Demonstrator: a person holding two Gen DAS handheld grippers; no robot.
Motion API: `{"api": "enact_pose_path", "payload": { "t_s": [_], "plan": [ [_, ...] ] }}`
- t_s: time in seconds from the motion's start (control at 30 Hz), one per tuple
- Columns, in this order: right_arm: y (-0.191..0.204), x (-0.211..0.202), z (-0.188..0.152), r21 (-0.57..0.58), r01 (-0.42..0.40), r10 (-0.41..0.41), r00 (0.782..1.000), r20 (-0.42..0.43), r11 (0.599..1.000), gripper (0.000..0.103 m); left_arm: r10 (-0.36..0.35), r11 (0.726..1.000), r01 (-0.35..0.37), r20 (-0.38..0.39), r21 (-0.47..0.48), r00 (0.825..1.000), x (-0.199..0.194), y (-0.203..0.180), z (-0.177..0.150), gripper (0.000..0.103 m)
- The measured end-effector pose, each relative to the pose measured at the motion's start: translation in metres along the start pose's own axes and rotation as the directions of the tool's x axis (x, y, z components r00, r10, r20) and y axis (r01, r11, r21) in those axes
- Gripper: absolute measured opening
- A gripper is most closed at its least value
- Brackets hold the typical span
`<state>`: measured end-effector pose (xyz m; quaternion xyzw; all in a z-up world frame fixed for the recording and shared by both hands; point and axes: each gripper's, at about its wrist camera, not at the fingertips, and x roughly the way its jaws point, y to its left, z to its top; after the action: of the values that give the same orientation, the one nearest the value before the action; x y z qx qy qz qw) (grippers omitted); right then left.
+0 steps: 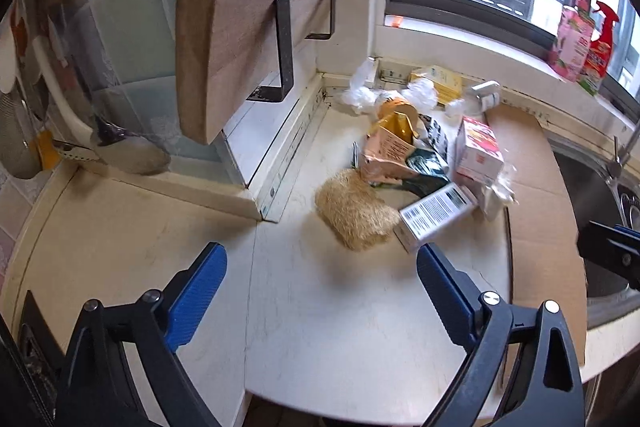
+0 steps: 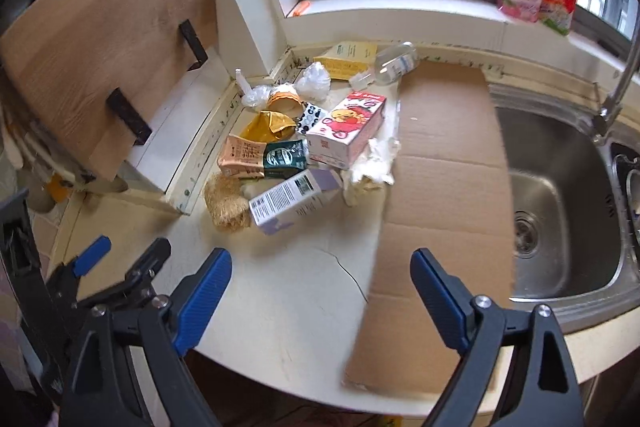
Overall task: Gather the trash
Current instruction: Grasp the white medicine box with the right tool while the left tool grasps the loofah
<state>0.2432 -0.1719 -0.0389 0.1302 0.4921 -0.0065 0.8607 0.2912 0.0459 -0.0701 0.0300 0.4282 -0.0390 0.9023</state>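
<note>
Pink cartoon-print carton [image 2: 348, 129]; white barcoded box [image 2: 294, 203]; straw-coloured scourer [image 2: 224, 205]; brown cardboard [image 2: 440, 187].

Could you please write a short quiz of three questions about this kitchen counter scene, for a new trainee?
1. True or false: the left hand-held gripper is already shut on a piece of trash.
2. What lies flat on the counter between the trash pile and the steel sink?
A. a towel
B. a sheet of cardboard
C. a tray
3. Fill in: the trash piece nearest the grippers, beside the tan fibre scrubber, is a white box with a ____ printed on it.

Key
1. False: both it and the right hand-held gripper are open and hold nothing.
2. B
3. barcode
</note>
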Motion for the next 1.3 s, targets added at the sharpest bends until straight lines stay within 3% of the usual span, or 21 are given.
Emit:
{"api": "enact_pose_path", "payload": {
  "t_s": [0.23,0.53,0.7,0.8,0.9,1.2,1.3],
  "plan": [
    [0.012,0.085,0.038,0.095,-0.043,0.053,0.993,-0.104,0.995,0.085,-0.023,0.998,0.026,0.044,-0.055,0.999,0.037,0.009,0.006,0.095],
    [0.021,0.157,0.05,0.243,-0.06,0.113,0.971,-0.212,0.968,0.081,-0.015,0.999,0.016,0.008,-0.034,1.0,0.064,0.012,0.009,0.095],
    [0.03,0.179,0.045,0.218,-0.016,0.078,0.958,-0.275,0.976,0.06,-0.028,0.999,0.027,-0.022,-0.043,0.999,0.073,0.014,0.01,0.095],
    [0.024,0.179,0.039,0.254,-0.042,0.116,0.952,-0.285,0.966,0.049,-0.043,0.998,0.041,-0.038,-0.048,0.998,0.08,0.01,0.012,0.095],
    [0.019,0.17,0.034,0.244,-0.024,0.096,0.952,-0.289,0.969,0.044,-0.054,0.997,0.051,-0.059,-0.05,0.997,0.088,0.004,0.015,0.095],
    [-0.006,0.139,0.004,0.272,-0.069,0.149,0.947,-0.284,0.96,0.041,-0.011,0.999,0.007,-0.104,-0.039,0.995,0.117,-0.018,0.022,0.094],
    [-0.009,0.13,-0.004,0.275,-0.088,0.168,0.944,-0.284,0.958,0.041,-0.012,0.999,0.008,-0.136,-0.032,0.991,0.127,-0.022,0.021,0.072]
  ]
}}
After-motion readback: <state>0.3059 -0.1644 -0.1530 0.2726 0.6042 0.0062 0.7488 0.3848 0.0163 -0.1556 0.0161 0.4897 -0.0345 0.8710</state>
